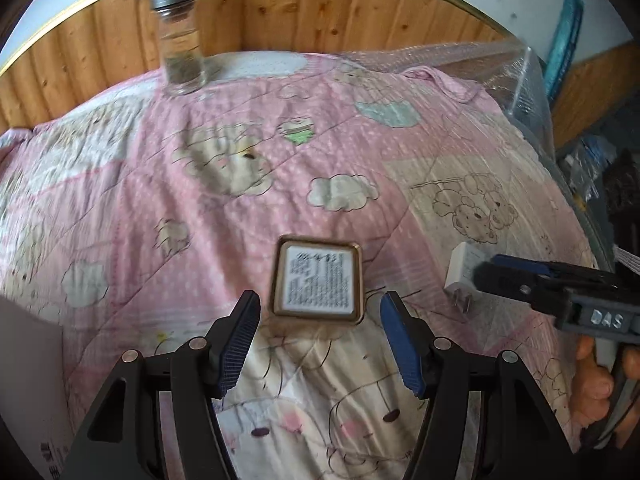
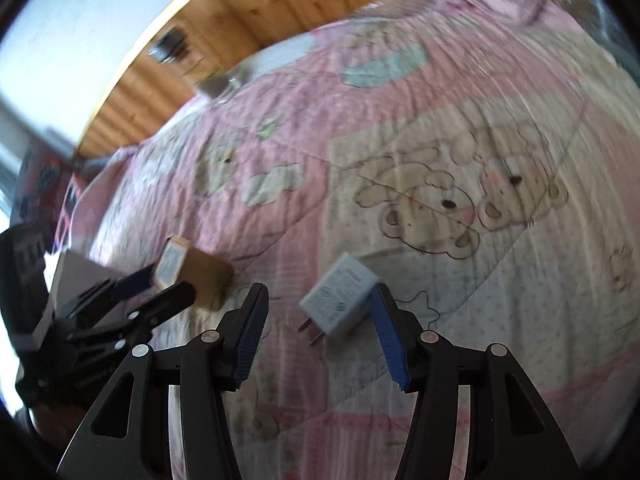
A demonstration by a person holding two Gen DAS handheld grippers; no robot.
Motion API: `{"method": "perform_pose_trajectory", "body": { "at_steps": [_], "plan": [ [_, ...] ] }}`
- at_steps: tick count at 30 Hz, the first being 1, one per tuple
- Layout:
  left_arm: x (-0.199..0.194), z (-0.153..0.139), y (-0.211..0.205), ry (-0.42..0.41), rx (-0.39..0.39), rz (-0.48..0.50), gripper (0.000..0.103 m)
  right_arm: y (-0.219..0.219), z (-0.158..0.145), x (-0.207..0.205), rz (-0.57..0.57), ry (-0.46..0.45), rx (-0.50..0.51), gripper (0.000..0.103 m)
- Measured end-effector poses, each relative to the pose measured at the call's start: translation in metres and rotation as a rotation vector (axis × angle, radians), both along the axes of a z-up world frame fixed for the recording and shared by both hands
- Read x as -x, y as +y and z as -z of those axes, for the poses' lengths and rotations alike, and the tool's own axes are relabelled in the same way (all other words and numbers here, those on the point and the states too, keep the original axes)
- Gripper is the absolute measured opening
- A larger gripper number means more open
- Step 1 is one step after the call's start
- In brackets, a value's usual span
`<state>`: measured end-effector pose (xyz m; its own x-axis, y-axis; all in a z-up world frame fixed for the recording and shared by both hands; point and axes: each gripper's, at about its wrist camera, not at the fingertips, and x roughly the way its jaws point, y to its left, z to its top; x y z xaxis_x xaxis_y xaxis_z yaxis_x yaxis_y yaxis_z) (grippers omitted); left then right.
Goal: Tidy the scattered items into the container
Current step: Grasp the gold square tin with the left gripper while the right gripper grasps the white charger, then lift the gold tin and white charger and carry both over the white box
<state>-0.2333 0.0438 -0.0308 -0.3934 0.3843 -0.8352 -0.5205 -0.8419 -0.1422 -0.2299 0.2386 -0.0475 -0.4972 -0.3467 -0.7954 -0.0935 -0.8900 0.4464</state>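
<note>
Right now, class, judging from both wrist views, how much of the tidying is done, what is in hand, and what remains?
Nothing looks tidied yet. The brown box, the white charger and the glass jar all lie on the pink quilt. In hand: nothing; the left tongs are open around the box, the right tongs open at the charger. All three items remain, and no container is clearly identifiable.

One glass jar [image 1: 179, 40] stands at eleven o'clock. One small box [image 1: 318, 281] and one white charger [image 1: 464, 274] lie on one quilt [image 1: 240, 200]. Two hand-held grippers: left [image 1: 320, 334], right [image 2: 320, 334].
</note>
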Motion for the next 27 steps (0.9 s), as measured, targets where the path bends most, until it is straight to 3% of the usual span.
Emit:
{"method": "perform_pose_trajectory", "body": {
  "at_steps": [3, 5, 9, 16, 21, 27],
  "plan": [
    [0.005, 0.007, 0.005, -0.005, 0.008, 0.019, 0.063, 0.001, 0.009, 0.000, 0.025, -0.025, 0.004, 0.056],
    [0.007, 0.015, 0.006, -0.022, 0.026, 0.017, 0.052, -0.001, 0.008, 0.000, 0.030, -0.019, -0.028, 0.047],
    [0.009, 0.016, 0.003, -0.022, 0.009, 0.011, 0.050, -0.002, 0.006, -0.003, 0.044, -0.019, -0.038, 0.038],
    [0.010, 0.017, 0.005, -0.020, 0.026, -0.002, 0.050, -0.001, 0.011, -0.003, 0.068, 0.017, -0.077, 0.042],
    [0.010, 0.017, 0.011, 0.002, 0.023, 0.011, 0.050, 0.010, 0.009, -0.004, 0.092, 0.006, -0.019, 0.035],
    [-0.002, -0.004, 0.004, 0.026, 0.018, 0.019, 0.050, 0.001, -0.003, -0.009, 0.069, 0.020, -0.006, 0.034]
  ]
}}
